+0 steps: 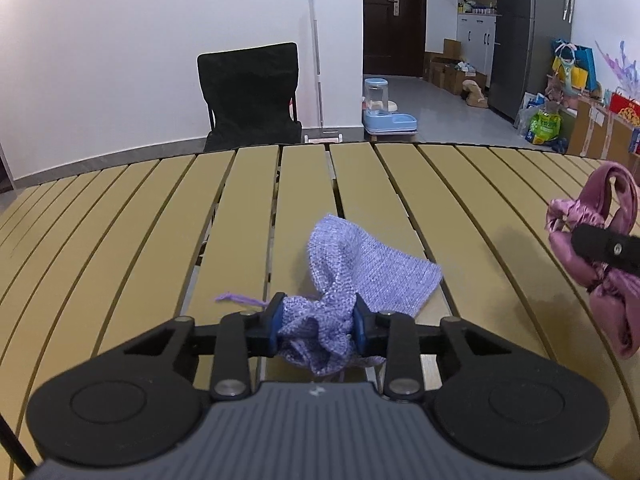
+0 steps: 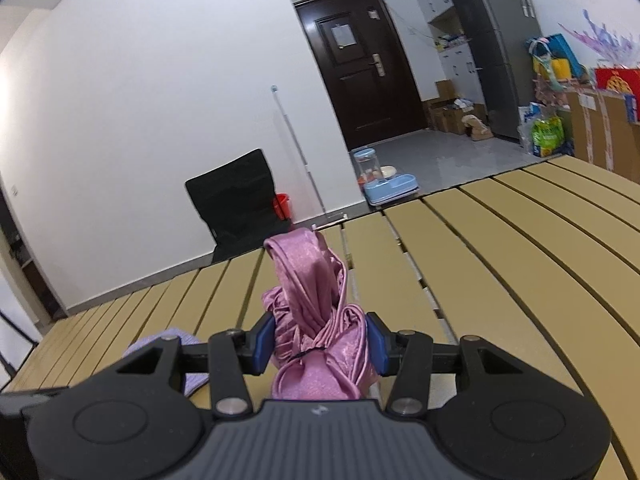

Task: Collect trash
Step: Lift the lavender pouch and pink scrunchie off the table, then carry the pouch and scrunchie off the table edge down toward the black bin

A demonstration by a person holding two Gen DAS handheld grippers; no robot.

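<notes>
Both pieces of trash are picked up, as far as the pics show: left gripper (image 1: 316, 326) has its jaws closed on a bunched end of the purple knit cloth (image 1: 360, 256), w/ the rest of it draped on the slatted desk (image 1: 120, 220); right gripper (image 2: 320, 344) has its jaws clamped on the pink satin cloth (image 2: 316, 320), held just above the desk. Nothing else loose shows on the desk; no bin or bag in view, so prob. what's left is lifting the purple cloth clear & dropping both somewhere.
</notes>
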